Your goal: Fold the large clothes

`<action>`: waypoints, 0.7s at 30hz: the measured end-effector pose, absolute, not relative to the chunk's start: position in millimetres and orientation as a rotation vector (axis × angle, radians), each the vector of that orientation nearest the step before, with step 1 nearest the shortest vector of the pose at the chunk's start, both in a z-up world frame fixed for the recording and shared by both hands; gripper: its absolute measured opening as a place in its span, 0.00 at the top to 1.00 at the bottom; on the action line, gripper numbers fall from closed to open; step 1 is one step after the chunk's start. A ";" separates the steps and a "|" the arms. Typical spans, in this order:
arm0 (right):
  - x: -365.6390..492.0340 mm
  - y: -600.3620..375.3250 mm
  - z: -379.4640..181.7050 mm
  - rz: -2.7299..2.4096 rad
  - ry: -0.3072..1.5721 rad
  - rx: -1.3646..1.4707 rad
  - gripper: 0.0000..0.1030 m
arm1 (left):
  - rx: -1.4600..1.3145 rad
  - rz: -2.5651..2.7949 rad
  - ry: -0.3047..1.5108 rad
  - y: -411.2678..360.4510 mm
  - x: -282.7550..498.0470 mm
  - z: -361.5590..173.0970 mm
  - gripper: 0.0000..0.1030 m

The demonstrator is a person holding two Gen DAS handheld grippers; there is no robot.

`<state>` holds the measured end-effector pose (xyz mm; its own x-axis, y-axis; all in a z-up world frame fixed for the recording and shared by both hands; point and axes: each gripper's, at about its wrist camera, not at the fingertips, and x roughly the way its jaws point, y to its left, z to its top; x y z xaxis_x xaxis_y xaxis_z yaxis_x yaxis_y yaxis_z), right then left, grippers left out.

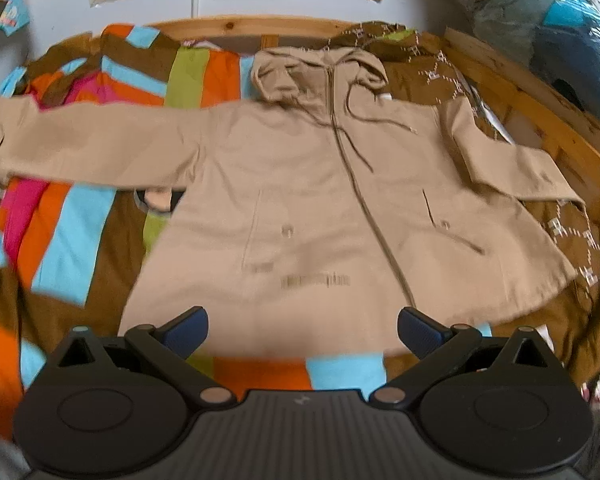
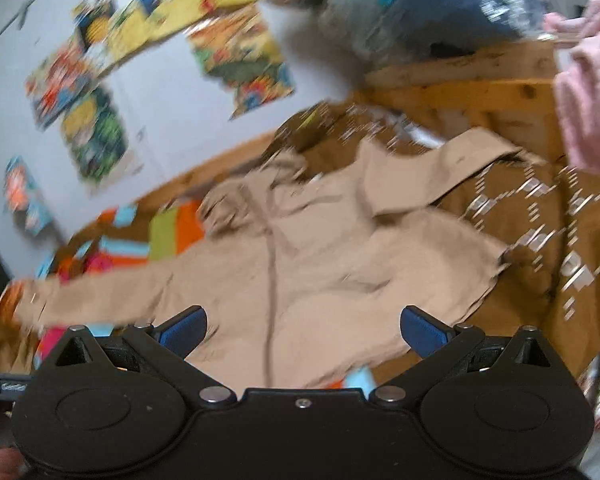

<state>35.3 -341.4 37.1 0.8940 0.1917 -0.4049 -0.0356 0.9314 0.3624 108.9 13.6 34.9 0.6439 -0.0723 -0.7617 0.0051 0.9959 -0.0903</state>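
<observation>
A beige hooded zip jacket lies flat, front up, on a striped bedspread, both sleeves spread out to the sides and the hood toward the wall. My left gripper hovers open over the jacket's bottom hem, nothing between its blue pads. In the right wrist view the same jacket appears tilted and blurred. My right gripper is open above the lower part of the jacket, holding nothing.
A colourful striped blanket covers the bed's left, a brown patterned one its right. A wooden bed frame runs along the back and right. Bagged bedding stands at the back right. A pink sleeve shows at right.
</observation>
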 end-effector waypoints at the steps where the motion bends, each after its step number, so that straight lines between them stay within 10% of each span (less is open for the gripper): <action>1: 40.7 -350.6 40.3 0.098 0.433 0.368 0.01 | -0.077 -0.046 0.860 10.8 119.2 35.7 0.00; 21: 282.5 -505.8 13.8 -0.385 0.433 0.575 0.08 | -0.001 -0.206 0.731 -26.2 285.0 -63.8 0.00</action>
